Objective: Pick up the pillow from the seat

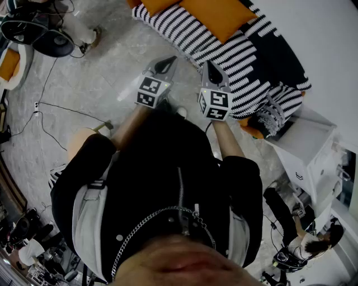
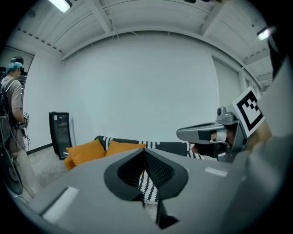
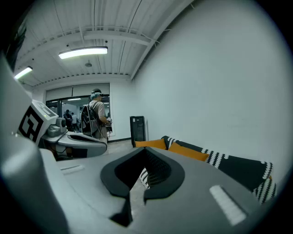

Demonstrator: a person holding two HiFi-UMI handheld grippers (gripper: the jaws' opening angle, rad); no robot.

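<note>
Pillow point(image 1: 215, 17) on seat point(image 1: 238, 56), cabinet point(image 1: 302, 151) beside

The seat point(image 1: 240, 61), covered in black-and-white stripes, carries two orange pillows point(image 1: 215, 17) side by side

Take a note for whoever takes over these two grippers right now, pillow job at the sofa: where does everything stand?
Left gripper: shut, empty, in the air short of the sofa.
Right gripper: shut, empty, level beside the left one.
Things: two orange pillows lie on the striped sofa, neither touched.
Done: grippers face the sofa, nothing more.
Left: open the jaws, reach in, grip a pillow, lift it off the seat.
</note>
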